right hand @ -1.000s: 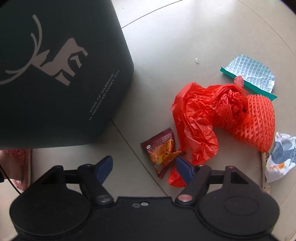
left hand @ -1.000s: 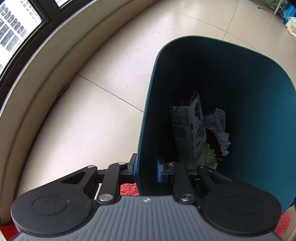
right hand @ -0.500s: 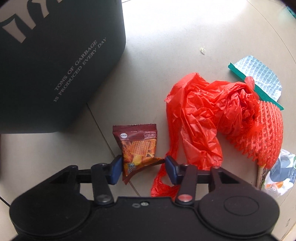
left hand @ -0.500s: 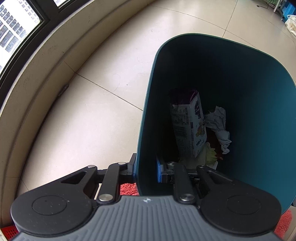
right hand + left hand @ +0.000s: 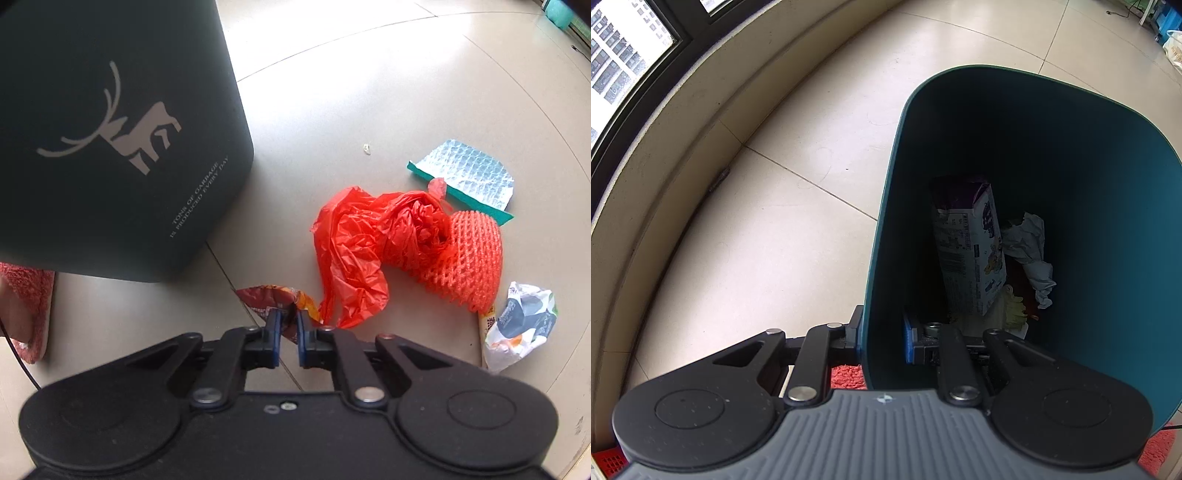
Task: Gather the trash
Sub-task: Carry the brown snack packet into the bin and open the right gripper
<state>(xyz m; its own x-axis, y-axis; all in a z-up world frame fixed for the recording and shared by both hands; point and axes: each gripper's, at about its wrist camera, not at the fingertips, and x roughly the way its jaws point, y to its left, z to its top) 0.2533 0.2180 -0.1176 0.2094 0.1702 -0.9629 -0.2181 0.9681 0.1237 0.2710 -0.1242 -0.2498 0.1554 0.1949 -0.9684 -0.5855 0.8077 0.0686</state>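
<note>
Trash lies scattered on a pale tiled floor [image 5: 369,92] beside a dark green bin [image 5: 110,147]. Nearest, the right gripper [image 5: 287,332] has its jaws pinched almost together on a crumpled brown snack packet [image 5: 275,297], held by its near edge just off the bin's lower corner. Just beyond the packet sprawls a red plastic bag [image 5: 354,251], touching a red foam net [image 5: 469,254] on its right. To the right of those sits a crumpled white wrapper [image 5: 524,321], and farther back a silver bubble envelope with a green edge [image 5: 469,177]. A pink slipper [image 5: 26,306] shows at the left edge under the bin.

The left gripper [image 5: 882,336] is clamped on the bin's near wall [image 5: 882,295], one finger outside and one inside. Inside the bin stand a printed white bag [image 5: 971,251], crumpled white paper [image 5: 1030,251] and some yellowish scraps [image 5: 1012,302]. A red mat [image 5: 846,376] peeks out beneath. Beyond, the tiles run to a cream curved ledge [image 5: 683,122] below a dark-framed window [image 5: 628,62].
</note>
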